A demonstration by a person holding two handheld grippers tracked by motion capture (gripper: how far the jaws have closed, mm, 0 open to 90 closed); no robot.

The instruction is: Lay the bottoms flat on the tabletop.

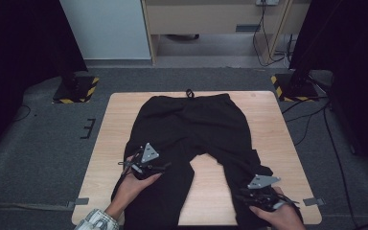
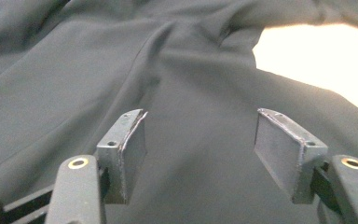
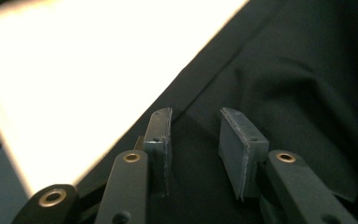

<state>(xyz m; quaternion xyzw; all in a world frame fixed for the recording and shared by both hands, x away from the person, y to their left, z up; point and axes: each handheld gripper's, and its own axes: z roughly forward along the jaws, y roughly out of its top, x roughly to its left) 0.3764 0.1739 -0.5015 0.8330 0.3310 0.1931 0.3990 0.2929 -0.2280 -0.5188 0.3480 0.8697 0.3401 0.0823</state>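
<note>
One pair of black trousers [image 1: 191, 129] lies flat on one wooden table [image 1: 110, 139], and you hold two grippers over it, one in each hand. Count of legs visible: two, spread apart in a V with bare tabletop showing between them.

Trousers orientation: waistband at the far edge of the table, drawstring loop just past it, cuffs toward you at the near edge. Long axis runs far to near, roughly down the middle of the table. Your left-side leg reaches the near edge and hangs over it; the right-side leg is rumpled near its cuff.

Left gripper [image 1: 146, 166]: held over the thigh of the left-side leg, near the crotch. In the left gripper view its pads [image 2: 133, 154] stand wide apart, nothing between them, black cloth [image 2: 74, 84] below and ahead. Whether the tips touch the cloth you cannot tell from these views.

Right gripper [image 1: 261, 194]: at the lower end of the right-side leg, close to the near right corner of the table. In the right gripper view its pads [image 3: 240, 149] stand at a narrow gap, holding nothing; the inner edge of the leg [image 3: 307, 93] runs diagonally just beside the left pad, bright tabletop beyond it
</note>
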